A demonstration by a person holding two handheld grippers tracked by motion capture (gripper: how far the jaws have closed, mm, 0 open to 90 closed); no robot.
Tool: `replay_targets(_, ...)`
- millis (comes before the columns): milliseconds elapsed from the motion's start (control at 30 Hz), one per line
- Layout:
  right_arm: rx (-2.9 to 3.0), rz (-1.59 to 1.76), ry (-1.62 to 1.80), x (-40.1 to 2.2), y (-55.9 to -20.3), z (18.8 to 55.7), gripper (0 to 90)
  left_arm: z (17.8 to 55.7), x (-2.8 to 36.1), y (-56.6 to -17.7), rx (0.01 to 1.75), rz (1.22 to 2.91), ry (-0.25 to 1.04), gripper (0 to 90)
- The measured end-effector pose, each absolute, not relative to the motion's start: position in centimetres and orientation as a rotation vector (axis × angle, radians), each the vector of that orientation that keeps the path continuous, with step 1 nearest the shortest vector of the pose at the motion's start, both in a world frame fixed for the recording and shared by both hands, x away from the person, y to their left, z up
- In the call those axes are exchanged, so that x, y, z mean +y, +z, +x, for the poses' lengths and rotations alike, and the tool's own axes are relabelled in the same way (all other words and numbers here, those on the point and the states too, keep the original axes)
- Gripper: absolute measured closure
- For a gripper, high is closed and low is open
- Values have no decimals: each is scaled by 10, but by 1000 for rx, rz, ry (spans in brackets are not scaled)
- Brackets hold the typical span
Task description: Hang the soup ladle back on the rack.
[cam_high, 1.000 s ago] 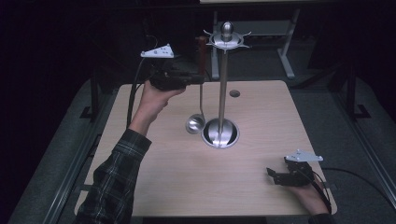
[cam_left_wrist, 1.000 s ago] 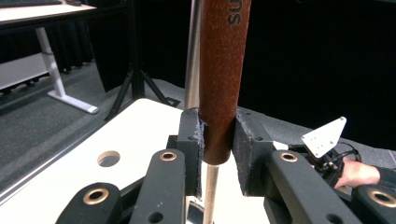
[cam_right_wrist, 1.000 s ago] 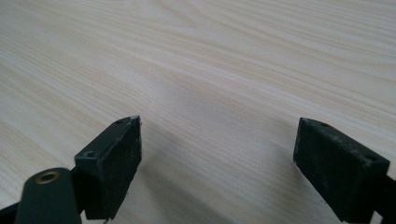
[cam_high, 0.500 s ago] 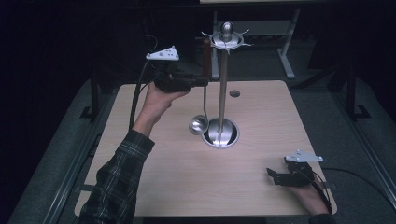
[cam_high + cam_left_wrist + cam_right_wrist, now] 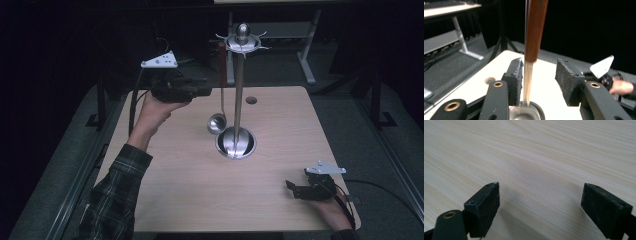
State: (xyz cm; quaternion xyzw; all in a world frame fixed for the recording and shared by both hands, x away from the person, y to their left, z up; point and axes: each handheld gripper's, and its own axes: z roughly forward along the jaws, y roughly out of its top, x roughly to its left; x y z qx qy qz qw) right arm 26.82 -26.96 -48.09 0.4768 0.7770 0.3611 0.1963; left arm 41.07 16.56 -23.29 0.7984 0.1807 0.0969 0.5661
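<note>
Room is dark; light falls from above on the table [image 5: 190,190], surroundings near black in the high view. Glare on the steel stand [image 5: 239,95] base and top knob. High view is soft and low-res, slightly noisy. Left gripper view: ladle [image 5: 532,45] handle close up and blurred, background dim, tabletop overexposed. Right gripper view: bright, even, wood grain sharp, soft shadows under the fingers [image 5: 485,207], nearest edges slightly out of focus.
</note>
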Motion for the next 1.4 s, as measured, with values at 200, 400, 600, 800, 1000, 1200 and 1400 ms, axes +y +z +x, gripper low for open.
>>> replay_targets(200, 2180, 1326, 1005, -269, -481, 269, 152, 401, 183, -245, 470, 1908, 245, 544)
replay_targets(400, 2181, 1328, 999, -269, -481, 269, 152, 392, 197, -264, 520, 1952, 264, 537)
replay_targets(600, 2181, 1328, 997, -269, -481, 269, 152, 380, 206, -287, 585, 2006, 284, 496)
replay_targets(800, 2178, 1330, 1004, -269, -481, 270, 151, 365, 215, -315, 645, 2068, 310, 458)
replay_targets(1000, 2171, 1332, 1022, -270, -481, 269, 151, 350, 222, -341, 698, 2108, 318, 429)
replay_targets(1200, 2169, 1325, 1023, -270, -480, 268, 151, 336, 229, -365, 728, 2168, 321, 371)
replay_targets(1400, 2167, 1328, 1025, -271, -480, 268, 151, 324, 235, -384, 755, 2185, 311, 338)
